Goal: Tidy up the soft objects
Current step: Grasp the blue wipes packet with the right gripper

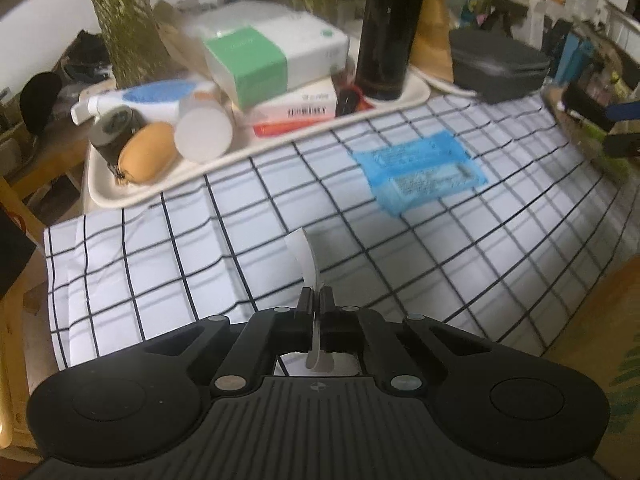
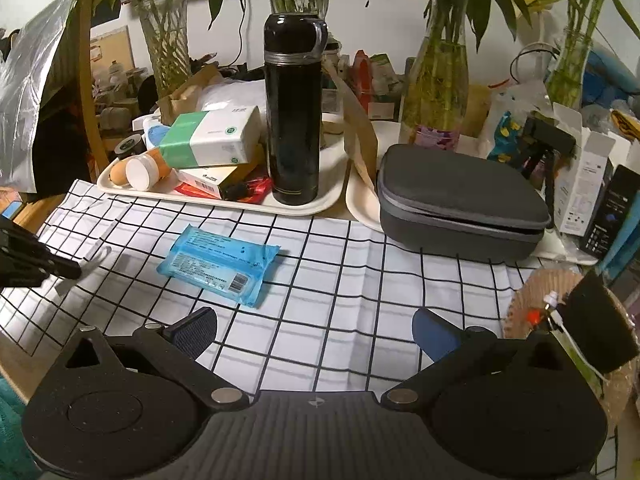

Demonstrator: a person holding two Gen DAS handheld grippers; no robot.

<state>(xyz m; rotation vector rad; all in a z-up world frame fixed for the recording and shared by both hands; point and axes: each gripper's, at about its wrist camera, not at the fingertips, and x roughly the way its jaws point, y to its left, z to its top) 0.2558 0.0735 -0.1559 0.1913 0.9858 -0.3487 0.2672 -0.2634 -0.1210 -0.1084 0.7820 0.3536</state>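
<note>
My left gripper (image 1: 317,294) is shut on a thin white strip (image 1: 307,256) that curls upward from between its fingers, just above the checked cloth (image 1: 168,264). In the right wrist view, the left gripper (image 2: 60,267) enters at the left edge with the white strip (image 2: 96,259) at its tips. A blue wipes pack (image 1: 420,172) (image 2: 218,264) lies flat on the cloth, apart from both grippers. My right gripper (image 2: 314,322) hovers open over the cloth (image 2: 360,288), nearer than the pack, with nothing between its fingers. A green-and-white tissue pack (image 2: 212,140) lies on the tray.
A cream tray (image 2: 320,200) behind the cloth holds a black flask (image 2: 294,112), boxes, tubes and jars. To its right sits a grey zip case (image 2: 460,200). Glass vases with plants line the back. Boxes and a woven mat (image 2: 532,300) crowd the right edge.
</note>
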